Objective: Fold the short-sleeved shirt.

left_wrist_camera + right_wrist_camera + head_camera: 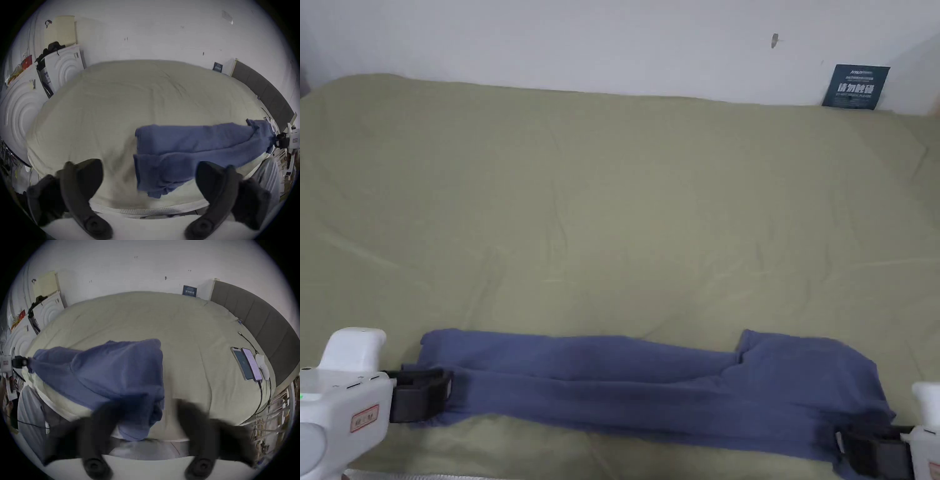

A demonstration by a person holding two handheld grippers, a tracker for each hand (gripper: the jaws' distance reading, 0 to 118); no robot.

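Note:
The blue short-sleeved shirt (650,390) lies folded into a long narrow band across the front of the bed. My left gripper (447,394) is at the band's left end. In the left gripper view its jaws stand wide apart (149,172), and the shirt's end (159,175) lies loose on the sheet between them. My right gripper (844,450) is at the band's right end. Its jaws look blurred but spread apart (151,410), with the left one over the shirt's edge (129,386).
The olive sheet (612,187) covers the bed up to the white wall. A dark card (855,86) leans on the wall at the back right. Two phones (246,363) with a cable lie near the grey headboard (259,331). White panels (16,110) stand left of the bed.

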